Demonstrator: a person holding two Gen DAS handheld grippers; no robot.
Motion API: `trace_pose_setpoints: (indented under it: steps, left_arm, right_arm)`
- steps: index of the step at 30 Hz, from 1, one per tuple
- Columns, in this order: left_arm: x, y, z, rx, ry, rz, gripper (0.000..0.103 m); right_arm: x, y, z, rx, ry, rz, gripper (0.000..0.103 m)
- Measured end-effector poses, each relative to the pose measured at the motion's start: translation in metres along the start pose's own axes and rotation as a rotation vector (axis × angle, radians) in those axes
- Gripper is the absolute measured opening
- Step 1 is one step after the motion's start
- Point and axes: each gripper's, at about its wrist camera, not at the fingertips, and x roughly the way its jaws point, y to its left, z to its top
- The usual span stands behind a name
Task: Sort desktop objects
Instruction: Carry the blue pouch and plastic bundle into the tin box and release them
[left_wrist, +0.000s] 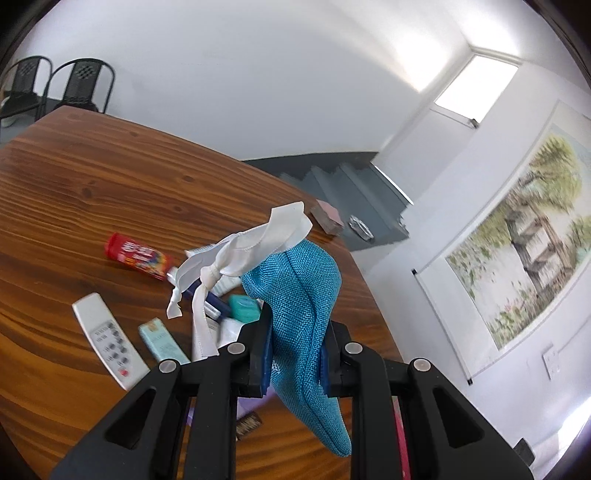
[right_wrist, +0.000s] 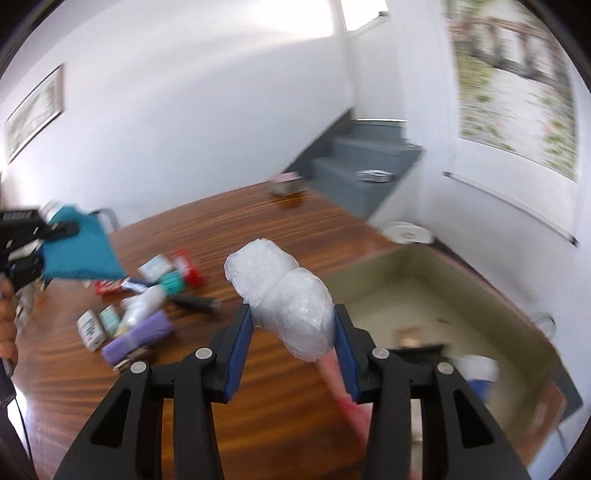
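My left gripper (left_wrist: 295, 328) is shut on a blue woven pouch (left_wrist: 299, 295) with a knotted white ribbon (left_wrist: 236, 254), held above the wooden table (left_wrist: 92, 192). The pouch also shows at the left of the right wrist view (right_wrist: 79, 251). My right gripper (right_wrist: 293, 328) is shut on a pink-handled brush whose head is wrapped in clear plastic (right_wrist: 284, 291), held above the table beside an olive-green box (right_wrist: 424, 295). A pile of small items lies on the table: a red toothpaste tube (left_wrist: 138, 256), a white remote (left_wrist: 109, 339), a teal packet (left_wrist: 162, 339), a purple roll (right_wrist: 138, 338).
A pink-topped block (left_wrist: 327, 216) sits at the table's far edge. The olive box holds a white and blue container (right_wrist: 478, 373) and dark items. Two black chairs (left_wrist: 55, 85) stand beyond the table. Grey stairs (left_wrist: 351, 184) and a wall painting (left_wrist: 524, 236) lie behind.
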Motion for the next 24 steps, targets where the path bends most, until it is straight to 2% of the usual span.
trace_pose_setpoints:
  steps: [7,13,24]
  left_arm:
    - [0.005,-0.034,-0.021,0.041,0.045,-0.058,0.021]
    - [0.017,-0.073,-0.039,0.097,0.082,-0.079,0.021]
    - [0.048,-0.161,-0.076,0.234,0.179,-0.159,0.021]
  right_arm:
    - [-0.019,-0.062,-0.001,0.076,-0.026,-0.127,0.047]
    - [-0.021,-0.090,-0.008,0.093,-0.017,-0.198,0.049]
    - [-0.026,-0.130,-0.021,0.167,-0.006,-0.169,0.056]
